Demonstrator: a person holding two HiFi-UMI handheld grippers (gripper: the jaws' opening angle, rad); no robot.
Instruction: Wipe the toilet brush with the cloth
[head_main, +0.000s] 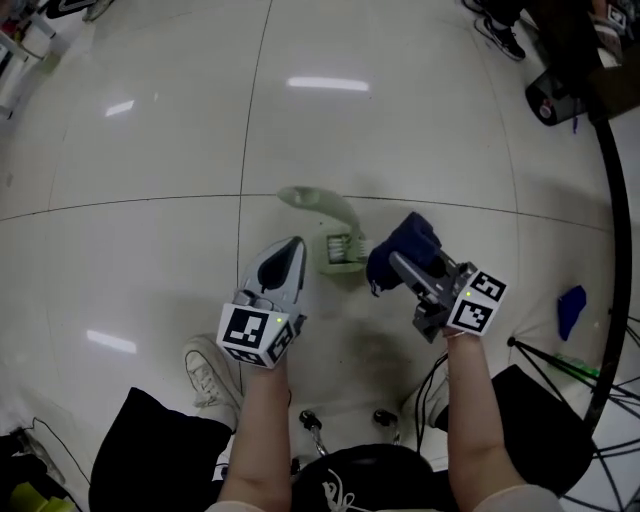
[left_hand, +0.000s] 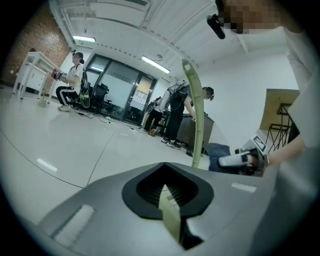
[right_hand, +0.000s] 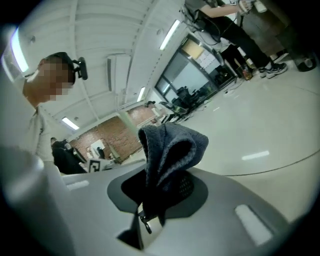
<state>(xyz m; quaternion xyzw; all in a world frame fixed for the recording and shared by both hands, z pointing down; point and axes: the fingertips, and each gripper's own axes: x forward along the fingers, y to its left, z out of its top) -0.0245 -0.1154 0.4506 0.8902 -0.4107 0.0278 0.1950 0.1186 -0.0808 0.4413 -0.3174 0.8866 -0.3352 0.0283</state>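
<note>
The left gripper is shown closed on the brush, a pale green toilet brush held low over a pale tiled floor. In the left gripper view, a flat pale green part of the brush is seen pinched between the jaws of the left gripper, and the thin curved handle is seen rising beyond them. In the head view, the handle is seen curving away to the far left, while the bristled head sits between the two grippers.

The right gripper is clamped on the cloth, a dark blue one bunched at its tip. In the right gripper view, the cloth is seen standing up in folds from the jaws of the right gripper. The cloth is held just right of the brush head; whether the two touch cannot be told.

A white shoe is seen on the floor, near and left. Several people are seen standing far off in the room.
</note>
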